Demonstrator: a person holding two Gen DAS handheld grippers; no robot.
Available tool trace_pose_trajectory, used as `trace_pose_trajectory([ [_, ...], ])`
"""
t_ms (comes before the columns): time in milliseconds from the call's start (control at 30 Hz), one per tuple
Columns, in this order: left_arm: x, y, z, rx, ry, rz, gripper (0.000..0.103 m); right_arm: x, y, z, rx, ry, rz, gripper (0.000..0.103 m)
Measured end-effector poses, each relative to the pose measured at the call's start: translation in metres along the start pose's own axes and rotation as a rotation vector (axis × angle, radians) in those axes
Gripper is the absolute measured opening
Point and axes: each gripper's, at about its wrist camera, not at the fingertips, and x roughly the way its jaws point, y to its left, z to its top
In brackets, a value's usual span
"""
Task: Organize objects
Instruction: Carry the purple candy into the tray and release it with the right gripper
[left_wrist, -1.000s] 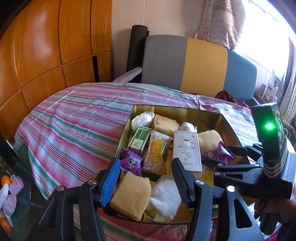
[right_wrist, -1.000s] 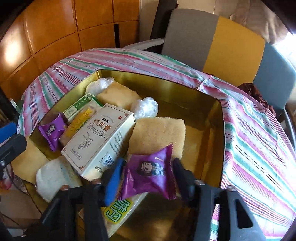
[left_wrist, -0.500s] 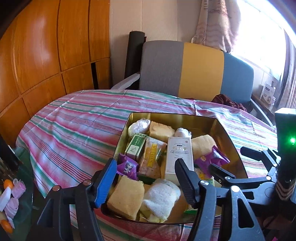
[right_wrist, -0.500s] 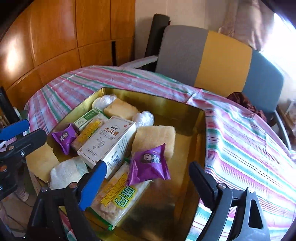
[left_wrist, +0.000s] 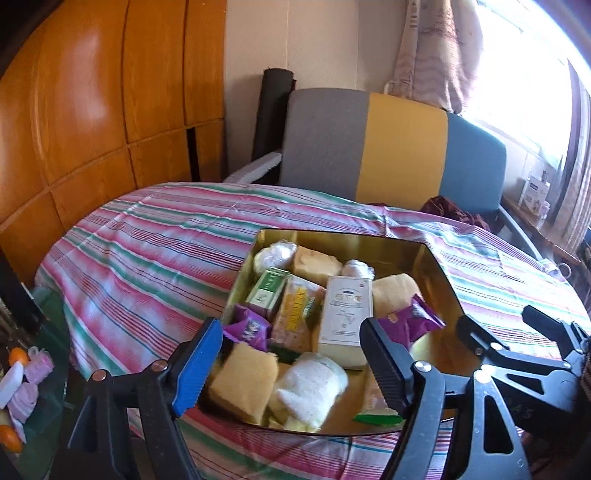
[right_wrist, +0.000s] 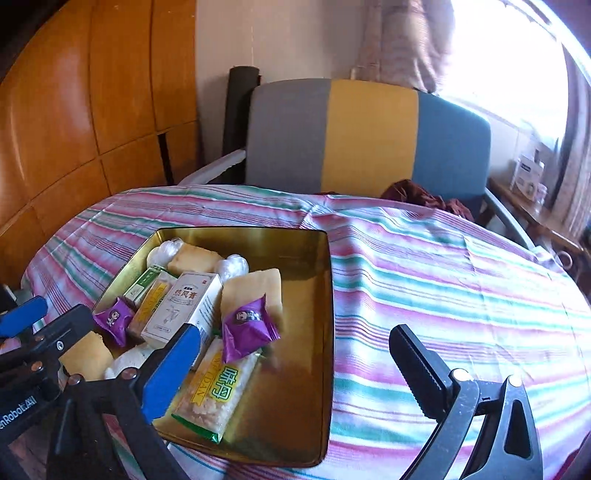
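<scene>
A gold tin (left_wrist: 437, 291) (right_wrist: 325, 280) sits on the striped tablecloth. It holds a white box (left_wrist: 345, 310) (right_wrist: 184, 306), a green box (left_wrist: 267, 288), yellow cake pieces (left_wrist: 243, 380), white wrapped lumps (left_wrist: 310, 380) and a long snack bar (right_wrist: 218, 387). One purple packet (right_wrist: 249, 325) (left_wrist: 410, 323) lies free on a yellow piece. Another purple packet (left_wrist: 247, 328) (right_wrist: 114, 319) lies at the tin's left side. My right gripper (right_wrist: 295, 371) hovers over the tin's near right corner, its jaws opening with nothing between them. My left gripper (left_wrist: 291, 363) hangs before the tin's near edge, its jaws opening too and gripping nothing.
A round table under a pink and green striped cloth (right_wrist: 443, 295) carries the tin. Behind it stands a grey, yellow and blue chair (left_wrist: 399, 147) with a dark red cloth (right_wrist: 424, 195) on its seat. Wooden panels (left_wrist: 92, 110) line the left. A low glass table with fruit (left_wrist: 18, 369) stands at lower left.
My right gripper has let go of the purple packet, which now lies on the yellow piece in the tin, and has drawn back and up. Both grippers' jaws have spread wider.
</scene>
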Motion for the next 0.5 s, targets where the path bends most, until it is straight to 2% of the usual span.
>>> trace_pose_trajectory([
  [167, 0.0, 0.009, -0.005, -0.011, -0.006, 0.033, 0.07, -0.006, 0.006, -0.002, -0.01, -0.008, -0.013, 0.103],
  [300, -0.001, 0.013, -0.008, -0.021, -0.003, 0.028, 0.07, -0.009, 0.013, -0.002, -0.03, -0.021, -0.016, 0.103],
  [433, -0.004, 0.013, -0.008, -0.018, -0.036, 0.031, 0.069, -0.009, 0.018, -0.004, -0.047, -0.024, -0.024, 0.103],
  [500, -0.002, 0.013, -0.008, -0.019, -0.021, 0.016, 0.069, -0.009, 0.019, -0.004, -0.056, -0.024, -0.031, 0.103],
])
